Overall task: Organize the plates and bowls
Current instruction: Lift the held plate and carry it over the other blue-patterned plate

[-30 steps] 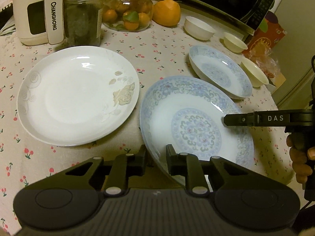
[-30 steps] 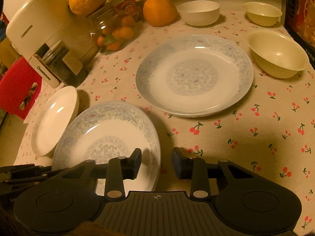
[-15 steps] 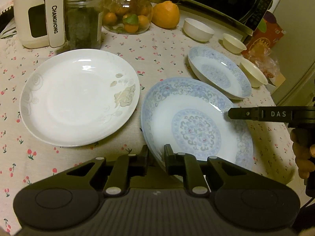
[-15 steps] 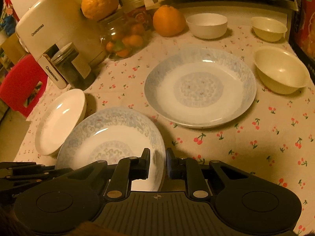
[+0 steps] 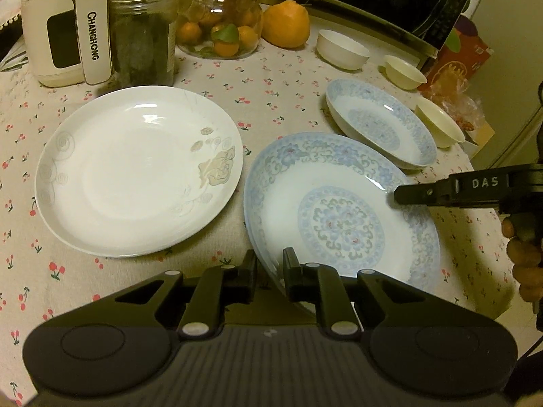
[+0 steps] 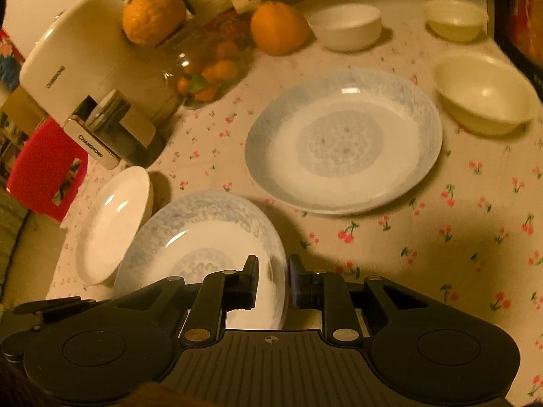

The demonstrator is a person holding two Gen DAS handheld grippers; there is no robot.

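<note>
Cherry-print tablecloth [image 5: 278,101] under dim yellow light; left gripper [image 5: 268,271] and, apparently, right gripper [image 6: 273,276] pinch 1 blue-patterned plate [image 5: 339,210].

I see glossy glazed ceramic on the blue-patterned plate [image 5: 342,210], and matt cherry-print cloth on the table [image 5: 271,101].

Dim warm yellow light, glare on the glossy white porcelain plate [image 5: 135,173], right-wrist view motion-blurred, fisheye-curved edges.
</note>
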